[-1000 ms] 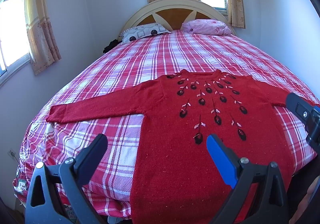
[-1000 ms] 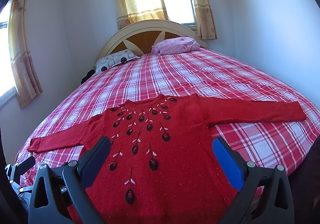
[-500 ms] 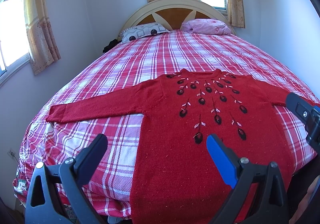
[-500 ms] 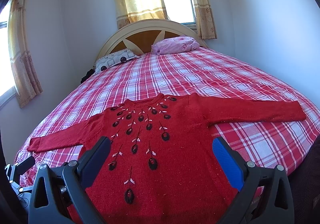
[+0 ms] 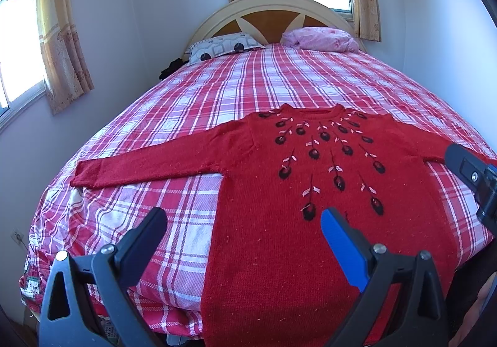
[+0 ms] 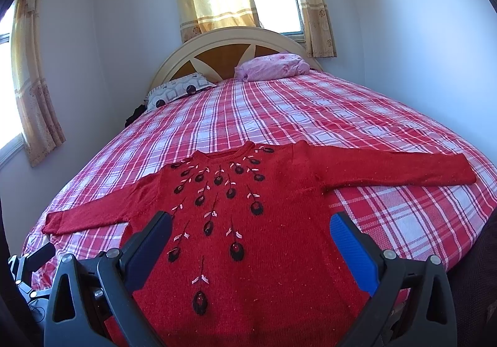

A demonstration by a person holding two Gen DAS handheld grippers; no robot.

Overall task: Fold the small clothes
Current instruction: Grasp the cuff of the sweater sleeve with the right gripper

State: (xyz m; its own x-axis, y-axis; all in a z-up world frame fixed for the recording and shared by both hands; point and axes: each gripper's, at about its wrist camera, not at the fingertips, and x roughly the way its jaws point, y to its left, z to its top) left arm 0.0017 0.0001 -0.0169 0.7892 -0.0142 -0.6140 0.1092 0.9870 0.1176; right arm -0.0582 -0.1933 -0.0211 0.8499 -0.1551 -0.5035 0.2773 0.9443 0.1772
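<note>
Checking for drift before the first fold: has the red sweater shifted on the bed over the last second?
No. The red sweater lies spread flat, its sleeve cuff on the same stripes of the plaid bedspread as before.

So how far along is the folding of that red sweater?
Done: the red knitted sweater with dark embroidered flowers lies flat, face up on the red-and-white checked bedspread, both sleeves spread. In hand: nothing; the left tongs and right tongs hover open above it. Left: every fold.
</note>
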